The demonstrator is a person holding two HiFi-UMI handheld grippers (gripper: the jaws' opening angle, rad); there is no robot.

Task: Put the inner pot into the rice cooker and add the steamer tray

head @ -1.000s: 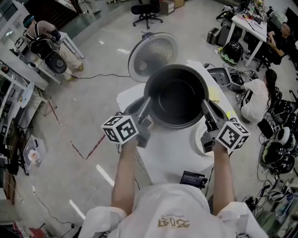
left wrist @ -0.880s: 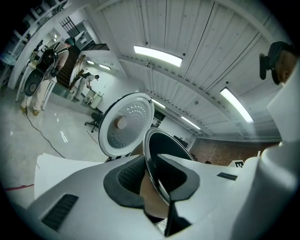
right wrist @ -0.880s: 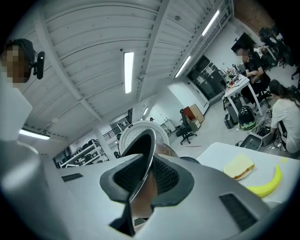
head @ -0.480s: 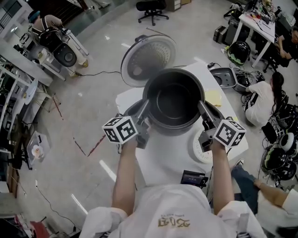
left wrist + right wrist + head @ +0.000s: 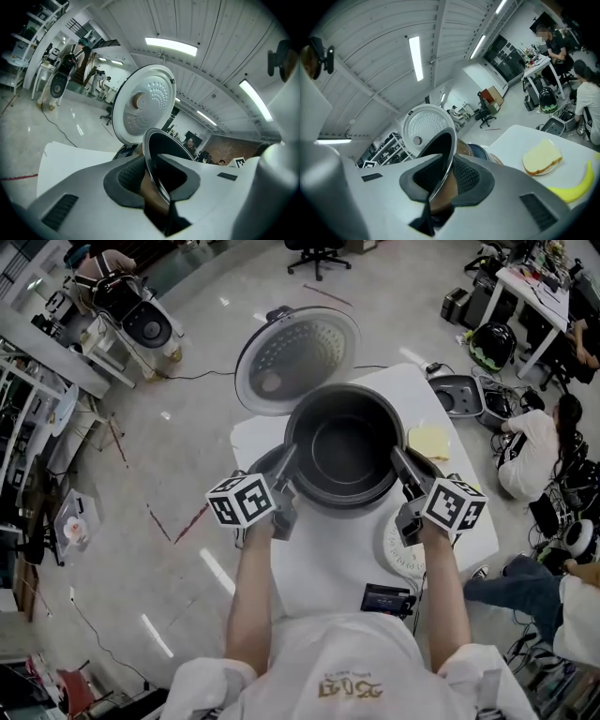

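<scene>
Table [image 5: 323, 559], white, carries everything. Rice cooker [image 5: 263, 463] stands at its far-left part with the lid [image 5: 298, 360] swung up and back, so the opening is free; only a dark arc of the body shows, peeking out at the left-near side of the pot. Inner pot [image 5: 344, 442] hangs mouth-up, axis upright, almost straight over that opening and apparently offset a little right and far of it. Steamer tray [image 5: 396, 554] (the perforated white disc, as I read it) lies on the table at the near right, partly under the right hand. Left gripper [image 5: 288, 459] is clamped on the pot's left rim, the thin lip pinched between its pads; right gripper [image 5: 399, 461] is clamped the same way on the opposite, right rim. Judgement: the coming move is a level, two-handed descent with a slight shift left and near to centre the pot. Neither hand leads, though the right one sits nearer the tray.
</scene>
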